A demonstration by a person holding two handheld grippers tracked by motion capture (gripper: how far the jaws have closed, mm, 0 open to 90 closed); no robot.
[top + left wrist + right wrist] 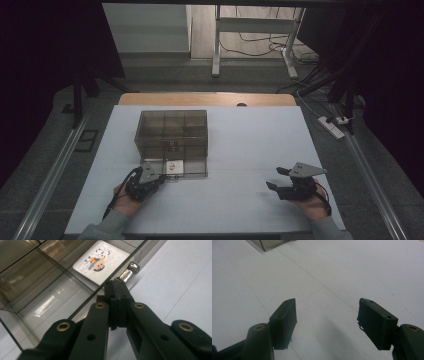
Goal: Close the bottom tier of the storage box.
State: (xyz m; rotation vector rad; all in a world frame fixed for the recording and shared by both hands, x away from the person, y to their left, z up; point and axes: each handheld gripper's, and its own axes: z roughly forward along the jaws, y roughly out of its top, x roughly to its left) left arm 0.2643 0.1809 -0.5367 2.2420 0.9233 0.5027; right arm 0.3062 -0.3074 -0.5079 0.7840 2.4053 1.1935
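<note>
A smoky clear compartment box (171,131) stands on the white table, left of the middle. A low clear section at its front holds a cartoon card (174,166), which the left gripper view shows behind the clear panel (100,261). My left gripper (161,177) is shut, with its tips (117,286) against the box's front rim, just below a chrome latch (130,271). I cannot tell whether the thin rim is pinched between the pads. My right gripper (276,178) rests low over the bare table at the right. It is open (327,312), with nothing between its jaws.
The white table surface (250,145) stretches between the box and the right gripper. A corner of the box (267,245) lies far ahead of the right gripper. Beyond the table are a power strip (332,126), cables and a desk frame (252,30).
</note>
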